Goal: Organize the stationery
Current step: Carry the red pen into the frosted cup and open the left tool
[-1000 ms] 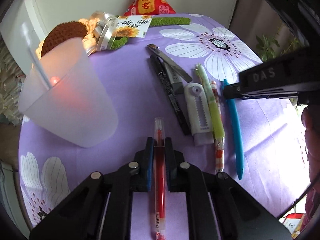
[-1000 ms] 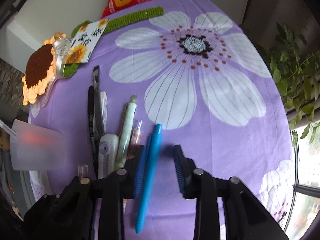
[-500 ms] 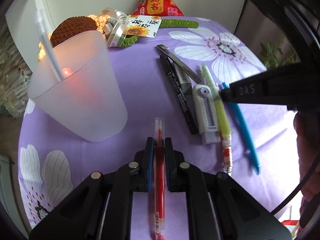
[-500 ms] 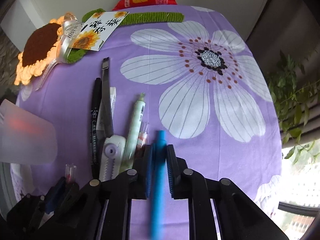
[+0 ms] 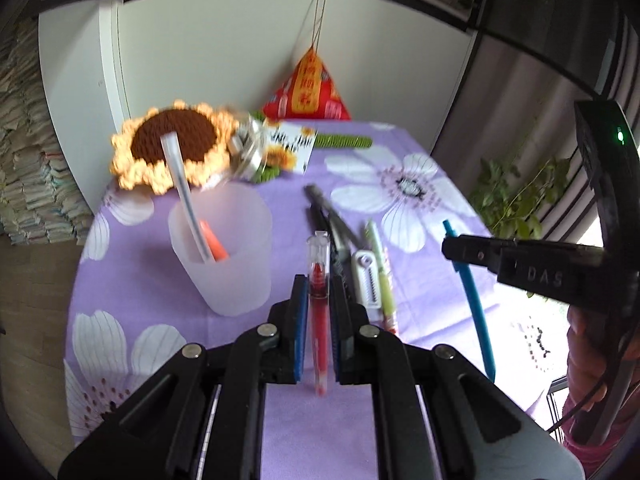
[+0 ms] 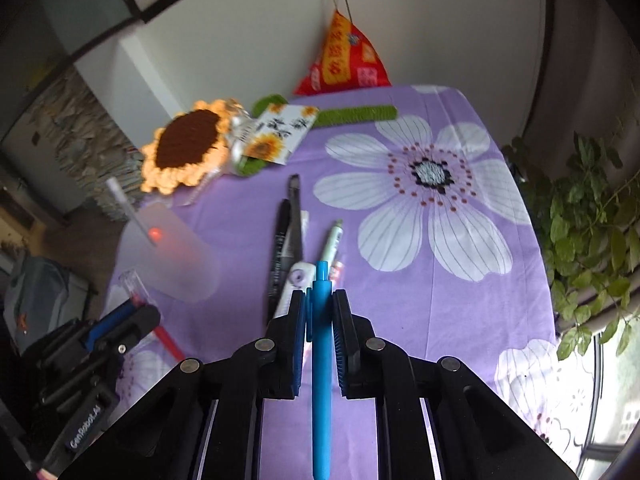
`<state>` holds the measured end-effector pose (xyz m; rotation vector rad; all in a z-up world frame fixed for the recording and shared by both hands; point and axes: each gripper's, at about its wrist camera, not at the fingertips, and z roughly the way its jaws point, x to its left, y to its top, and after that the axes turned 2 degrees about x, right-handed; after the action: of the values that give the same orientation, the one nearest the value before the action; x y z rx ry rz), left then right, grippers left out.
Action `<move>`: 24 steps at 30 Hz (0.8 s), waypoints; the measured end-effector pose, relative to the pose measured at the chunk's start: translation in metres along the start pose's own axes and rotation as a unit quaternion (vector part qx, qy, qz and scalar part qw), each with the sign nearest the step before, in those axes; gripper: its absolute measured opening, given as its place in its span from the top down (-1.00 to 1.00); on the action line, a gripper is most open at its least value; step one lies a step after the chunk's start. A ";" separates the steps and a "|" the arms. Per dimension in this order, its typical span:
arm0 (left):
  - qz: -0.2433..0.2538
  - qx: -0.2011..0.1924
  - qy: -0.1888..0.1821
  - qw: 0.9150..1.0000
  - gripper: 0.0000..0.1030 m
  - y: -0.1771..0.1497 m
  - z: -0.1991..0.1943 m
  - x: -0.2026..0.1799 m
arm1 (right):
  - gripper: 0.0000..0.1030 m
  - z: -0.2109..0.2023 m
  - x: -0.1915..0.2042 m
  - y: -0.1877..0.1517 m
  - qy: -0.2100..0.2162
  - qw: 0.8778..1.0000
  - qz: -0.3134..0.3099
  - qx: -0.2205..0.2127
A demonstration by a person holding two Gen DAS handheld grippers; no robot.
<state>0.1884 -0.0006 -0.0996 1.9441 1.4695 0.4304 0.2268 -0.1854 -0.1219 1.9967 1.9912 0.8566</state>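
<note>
Left gripper (image 5: 319, 320): bottom centre of the left wrist view, jaws pinched on the red pen (image 5: 319, 312), which runs lengthwise between the blue pads with its clear cap sticking out ahead.
Right gripper (image 6: 320, 324): bottom centre of the right wrist view, jaws clamped on the blue pen (image 6: 322, 364); the pen lies along the pads, its clicker end pointing forward, its tip toward the bottom edge.
Cross view: in the left wrist view the right gripper comes in from the right edge with the blue pen hanging down from it; in the right wrist view the left gripper sits at lower left with the red pen.
Cup (image 5: 222, 248): frosted, upright on the desk, left of centre in the left wrist view; a clear pen and an orange one stand inside.
Loose stationery: just beyond the grippers, mid-frame, lie a black marker (image 6: 279, 252), a grey cutter (image 6: 295, 216), a white correction tape (image 5: 367, 280) and a green pen (image 6: 332, 244), side by side and partly touching.
Desk (image 6: 460, 320): covered by a purple cloth with big white flowers.
Far end: a crochet sunflower (image 6: 186, 146) at upper left, a sunflower card (image 6: 282, 132) beside it, a green strip (image 6: 356, 113), and a red pouch (image 6: 344, 60) against the wall.
Right edge: a leafy plant (image 6: 592, 216).
</note>
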 end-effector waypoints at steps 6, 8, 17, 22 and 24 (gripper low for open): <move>0.003 -0.036 0.007 0.999 0.84 0.018 -0.025 0.002 | 0.73 -0.020 0.006 -0.003 0.009 1.000 -0.007 -0.027; 0.004 -0.054 0.015 0.998 0.84 0.030 -0.036 0.003 | 0.73 -0.024 0.008 -0.004 0.009 0.999 -0.011 -0.035; -0.008 -0.122 0.075 0.990 0.84 0.074 -0.065 0.026 | 0.73 -0.045 0.026 -0.003 0.017 0.997 -0.038 -0.067; -0.025 -0.101 0.099 0.990 0.84 0.073 -0.043 0.043 | 0.73 -0.051 0.029 -0.004 0.019 0.996 -0.038 -0.076; -0.035 -0.084 0.103 0.991 0.84 0.068 -0.029 0.051 | 0.73 -0.052 0.032 -0.003 0.020 0.996 -0.041 -0.079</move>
<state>0.2361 0.0454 -0.0391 1.7517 1.5713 0.7169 0.1945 -0.1680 -0.0730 1.8135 1.9450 1.0089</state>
